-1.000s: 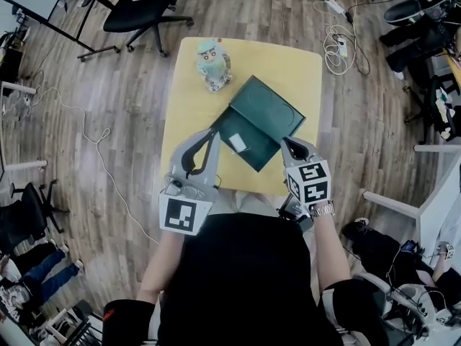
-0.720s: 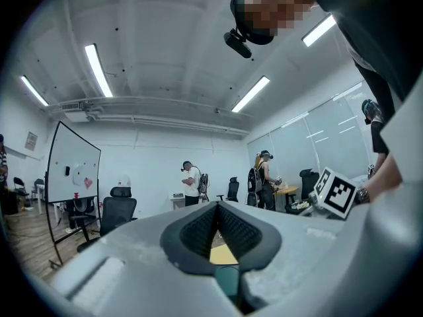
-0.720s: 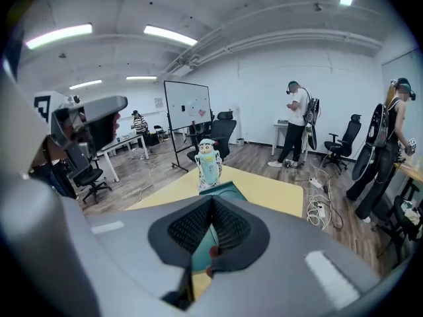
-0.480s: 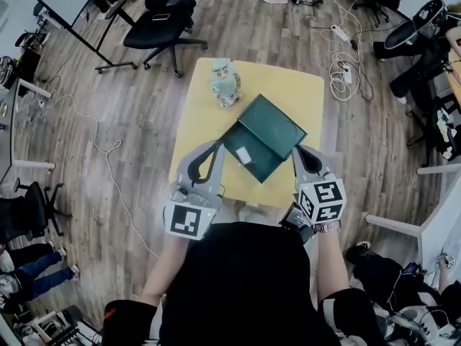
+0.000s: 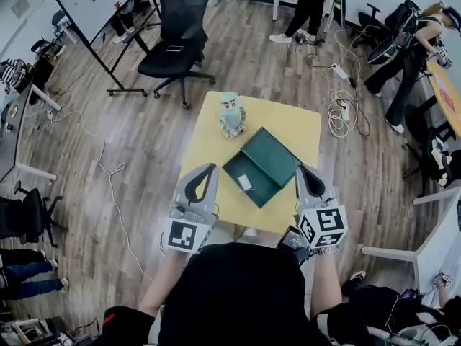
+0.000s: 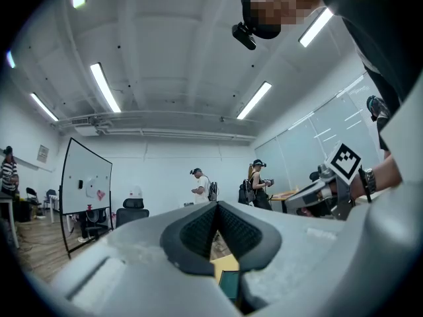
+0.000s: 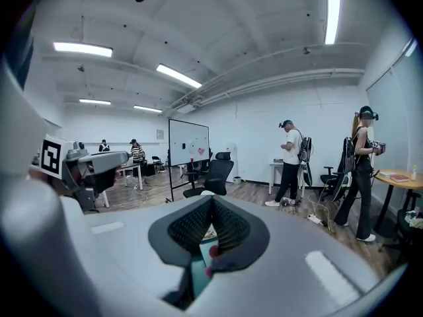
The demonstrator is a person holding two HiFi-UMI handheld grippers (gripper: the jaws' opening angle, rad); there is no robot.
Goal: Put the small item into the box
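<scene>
A dark green box (image 5: 261,166) lies open on the yellow table (image 5: 209,143), its lid folded back to the far right. A small white item (image 5: 245,183) rests inside the box's near half. My left gripper (image 5: 210,169) is held just left of the box with its jaws shut and nothing in them. My right gripper (image 5: 304,170) is held at the box's right corner, also shut and empty. In the left gripper view the left gripper (image 6: 217,207) points up at the room, and a strip of box (image 6: 230,284) shows under its closed tips. The right gripper (image 7: 211,200) points up at the room too.
A pale blue toy figure (image 5: 231,115) stands at the table's far left. A black office chair (image 5: 180,45) and a whiteboard (image 5: 101,6) are beyond the table. Cables (image 5: 342,56) lie on the wood floor at right. People (image 5: 311,2) stand at the back.
The head view has risen and drawn back, so table and box look smaller. Both grippers stay shut on either side of the box, now held higher and closer to the body.
</scene>
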